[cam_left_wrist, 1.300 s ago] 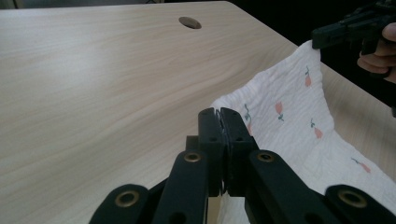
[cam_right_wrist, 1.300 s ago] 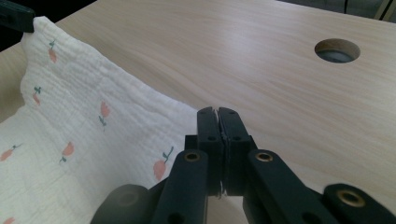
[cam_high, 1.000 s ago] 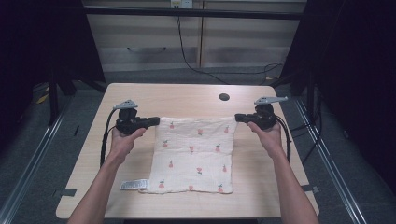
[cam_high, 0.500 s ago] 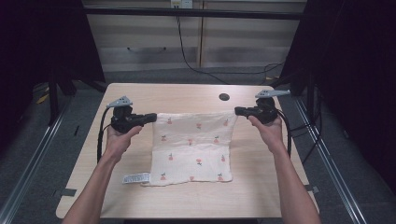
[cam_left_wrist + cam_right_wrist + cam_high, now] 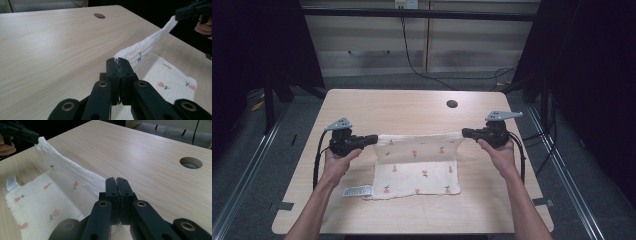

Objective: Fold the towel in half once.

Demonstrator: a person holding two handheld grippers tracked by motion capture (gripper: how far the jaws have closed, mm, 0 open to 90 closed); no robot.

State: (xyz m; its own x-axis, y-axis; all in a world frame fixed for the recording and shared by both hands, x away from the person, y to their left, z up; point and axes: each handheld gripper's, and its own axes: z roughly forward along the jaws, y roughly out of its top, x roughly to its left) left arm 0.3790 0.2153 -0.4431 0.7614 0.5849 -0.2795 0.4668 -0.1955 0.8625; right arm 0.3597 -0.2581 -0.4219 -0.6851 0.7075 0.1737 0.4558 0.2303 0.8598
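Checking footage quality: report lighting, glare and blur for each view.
High view: table evenly lit, surroundings dark, slightly soft. Left gripper view: glare sheen on the wood, cloth sharp, left gripper near the lens blurred. Right gripper view: similar sheen, right gripper base soft.

Your wooden table (image 5: 412,110) is evenly lit from overhead, while the room around it falls into near black at both sides. In both gripper views a soft sheen streaks the wood. The black jaws close to each lens look slightly soft, perhaps out of focus. The high view is somewhat grainy; shadows stay faint and short.
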